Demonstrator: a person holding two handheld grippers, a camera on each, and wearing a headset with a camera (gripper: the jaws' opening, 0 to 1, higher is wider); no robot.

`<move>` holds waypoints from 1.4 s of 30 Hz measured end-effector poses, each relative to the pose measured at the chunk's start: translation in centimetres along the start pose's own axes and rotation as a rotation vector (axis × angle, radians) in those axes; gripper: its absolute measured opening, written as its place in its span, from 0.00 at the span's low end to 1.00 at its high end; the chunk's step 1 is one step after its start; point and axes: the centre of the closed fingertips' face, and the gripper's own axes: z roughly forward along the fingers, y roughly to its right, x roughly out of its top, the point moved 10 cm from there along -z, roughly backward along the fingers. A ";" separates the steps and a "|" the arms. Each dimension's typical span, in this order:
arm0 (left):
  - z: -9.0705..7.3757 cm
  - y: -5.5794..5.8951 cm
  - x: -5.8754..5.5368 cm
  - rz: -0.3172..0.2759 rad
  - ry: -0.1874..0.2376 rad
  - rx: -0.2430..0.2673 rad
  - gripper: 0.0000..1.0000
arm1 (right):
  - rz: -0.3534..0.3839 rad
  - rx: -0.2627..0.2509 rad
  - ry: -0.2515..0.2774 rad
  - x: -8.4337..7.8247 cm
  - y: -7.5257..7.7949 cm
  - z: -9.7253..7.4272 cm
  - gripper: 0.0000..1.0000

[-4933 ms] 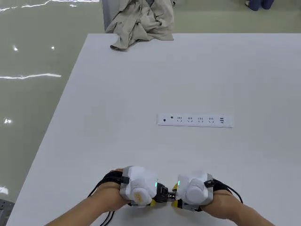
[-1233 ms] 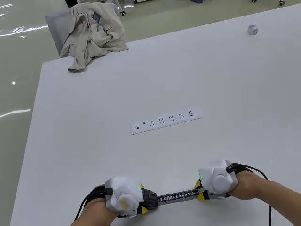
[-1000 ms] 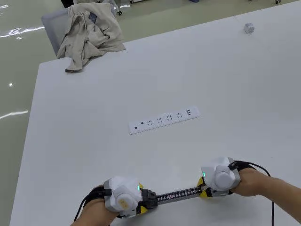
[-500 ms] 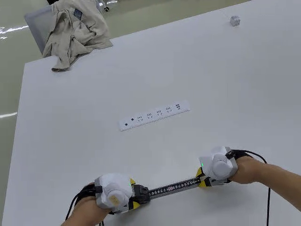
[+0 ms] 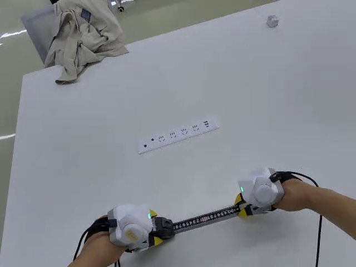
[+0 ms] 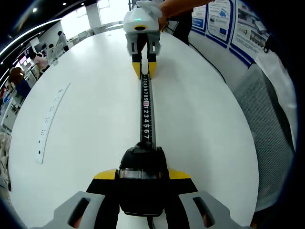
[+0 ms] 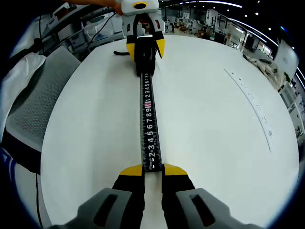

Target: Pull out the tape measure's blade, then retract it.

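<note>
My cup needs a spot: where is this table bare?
Bare: the wide stretch between the power strip and the jacket, and the table right of the strip up to the small white object. Crowded: the near edge, where the blade spans from left gripper to right gripper.

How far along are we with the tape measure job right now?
Done: the blade is drawn out between the grippers. In hand: the left gripper clamps the tape measure case, and the right gripper pinches the blade's tip. Left: letting the blade retract into the case.
</note>
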 end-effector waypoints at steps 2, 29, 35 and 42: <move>0.0 0.0 0.0 0.001 -0.001 0.000 0.34 | -0.001 -0.001 -0.002 -0.2 0.0 -0.2 0.11; 0.0 0.1 0.1 0.003 -0.009 0.002 0.33 | 0.018 -0.024 -0.026 -2.9 -0.1 -2.0 0.11; 0.0 0.1 0.1 0.002 -0.006 0.002 0.33 | 0.028 -0.032 -0.029 -3.5 -0.2 -2.4 0.11; 0.1 0.1 0.0 0.004 -0.004 0.006 0.34 | 0.024 -0.033 -0.035 -3.5 -0.2 -2.3 0.11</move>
